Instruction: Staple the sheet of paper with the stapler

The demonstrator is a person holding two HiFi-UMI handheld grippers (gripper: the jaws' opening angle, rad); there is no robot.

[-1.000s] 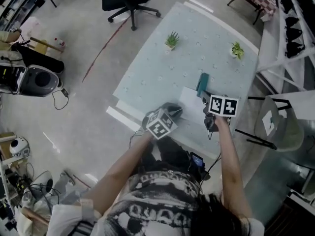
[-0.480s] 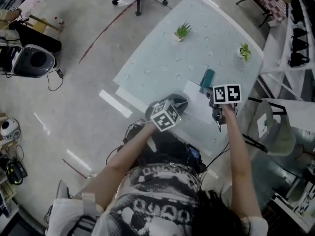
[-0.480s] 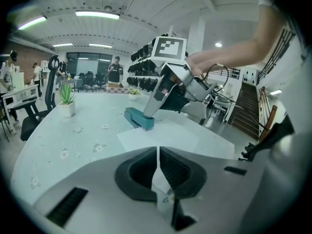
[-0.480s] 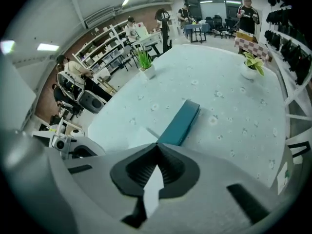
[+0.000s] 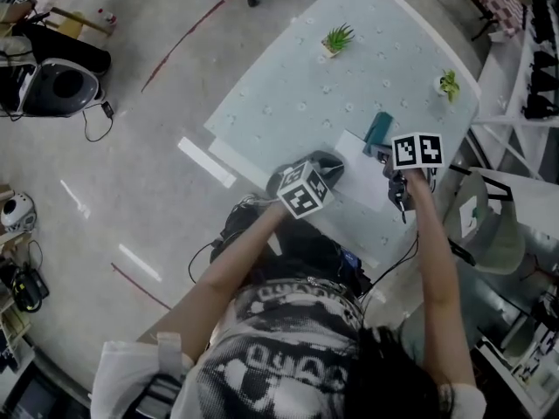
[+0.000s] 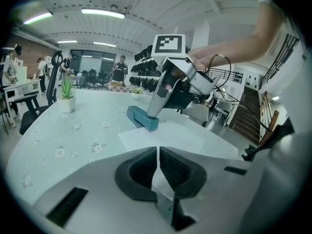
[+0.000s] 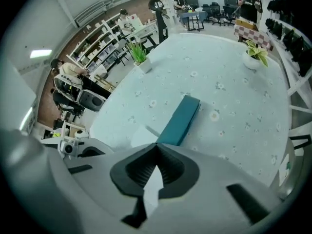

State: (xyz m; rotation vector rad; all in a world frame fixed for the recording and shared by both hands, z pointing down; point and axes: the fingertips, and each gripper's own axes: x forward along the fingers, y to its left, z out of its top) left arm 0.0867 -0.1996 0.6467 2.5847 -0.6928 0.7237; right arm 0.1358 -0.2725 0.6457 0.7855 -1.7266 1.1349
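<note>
Right gripper has tipped steeper, its ribbed jaws closed, tips on the boxy teal stapler, which sits over the flat white sheet's corner. Left gripper is closed too, empty, beside that sheet.

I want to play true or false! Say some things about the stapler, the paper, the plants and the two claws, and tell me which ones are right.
1. The stapler is teal. True.
2. Three potted plants stand on the table. False: there are two, a spiky plant and a leafy plant.
3. The right claw is shut. True.
4. The left claw is wide open. False: its jaws are together.
5. The sheet of paper lies on the floor. False: it lies on the table, right by the stapler.
</note>
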